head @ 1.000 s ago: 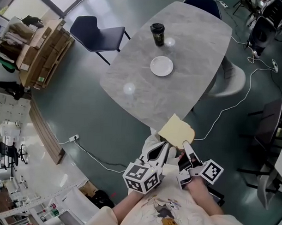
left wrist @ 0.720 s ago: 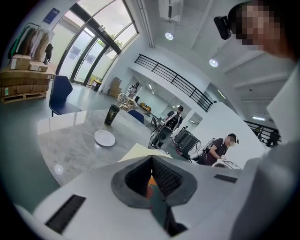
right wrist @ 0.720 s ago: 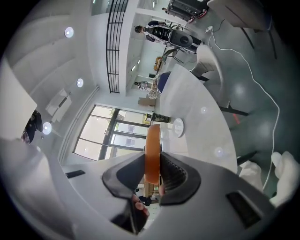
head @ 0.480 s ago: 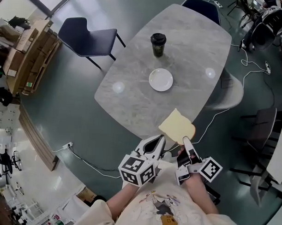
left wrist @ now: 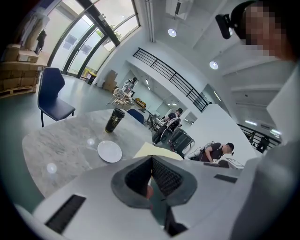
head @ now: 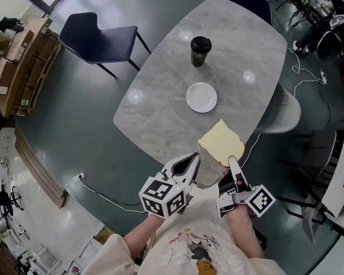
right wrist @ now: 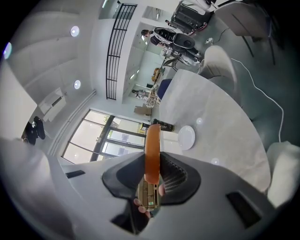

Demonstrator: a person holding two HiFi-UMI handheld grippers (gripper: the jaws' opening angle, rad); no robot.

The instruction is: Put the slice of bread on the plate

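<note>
Bread slice (head: 221, 142): pale face up, roughly flat, held off the surface over the near edge of the table (head: 162, 105). Right gripper (head: 234, 163) has it by the near end; in the right gripper view the brown crust stands edge-on between the two pads, jaws narrowly apart and pressed on it. Plate (head: 201, 98): white, bare, on the table just beyond the slice, not touching it. Dark cup (head: 200, 51) with lid stands upright farther off, past the plate. Left gripper (head: 192, 158): just left of the right one, at the table's near edge, jaw tips together, nothing between them. Blue chair (head: 99, 33) at the table's far left side.
</note>
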